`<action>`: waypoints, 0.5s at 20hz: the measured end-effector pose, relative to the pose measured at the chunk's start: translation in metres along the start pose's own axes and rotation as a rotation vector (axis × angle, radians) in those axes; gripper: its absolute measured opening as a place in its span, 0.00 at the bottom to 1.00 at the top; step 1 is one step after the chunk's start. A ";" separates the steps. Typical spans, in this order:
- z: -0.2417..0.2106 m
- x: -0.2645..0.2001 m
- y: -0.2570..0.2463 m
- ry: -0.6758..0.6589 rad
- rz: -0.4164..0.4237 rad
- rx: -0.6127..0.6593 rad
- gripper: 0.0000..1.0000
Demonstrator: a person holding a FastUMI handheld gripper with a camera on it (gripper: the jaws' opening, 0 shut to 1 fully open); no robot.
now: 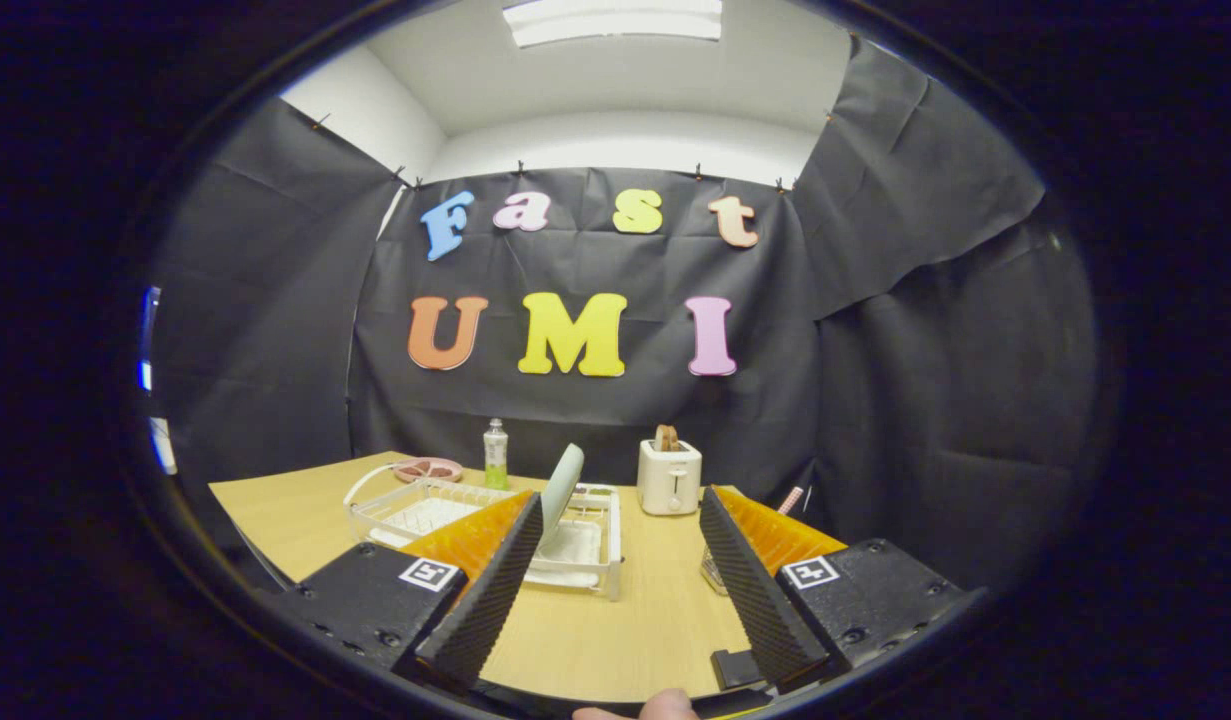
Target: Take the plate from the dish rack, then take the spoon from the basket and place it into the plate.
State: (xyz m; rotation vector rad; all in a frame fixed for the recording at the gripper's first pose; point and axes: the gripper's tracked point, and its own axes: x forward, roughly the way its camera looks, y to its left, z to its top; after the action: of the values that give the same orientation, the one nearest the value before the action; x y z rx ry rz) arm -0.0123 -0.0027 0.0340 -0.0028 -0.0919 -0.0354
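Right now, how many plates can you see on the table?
2. A pale plate stands on edge in the dish rack, just beyond the open gripper. A pink plate lies farther back, beside the bottle. More may be hidden.

Bright overhead light, strong fisheye distortion

Spread fingers (pixel 535 560) before racked plate (pixel 561 480)

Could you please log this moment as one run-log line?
hand-held gripper: open, holding nothing | plate: upright in dish rack, just ahead | spoon: not placed
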 end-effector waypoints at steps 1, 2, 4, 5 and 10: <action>0.000 0.001 0.003 -0.002 0.012 0.006 1.00; 0.001 0.002 0.004 -0.002 0.021 0.018 1.00; -0.002 0.007 0.002 0.012 0.037 0.055 1.00; -0.003 0.011 -0.002 0.017 0.030 0.068 1.00; 0.005 0.027 -0.003 0.003 0.049 0.065 1.00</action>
State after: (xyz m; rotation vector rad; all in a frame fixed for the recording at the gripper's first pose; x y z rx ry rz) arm 0.0137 -0.0066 0.0411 0.0595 -0.0903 0.0165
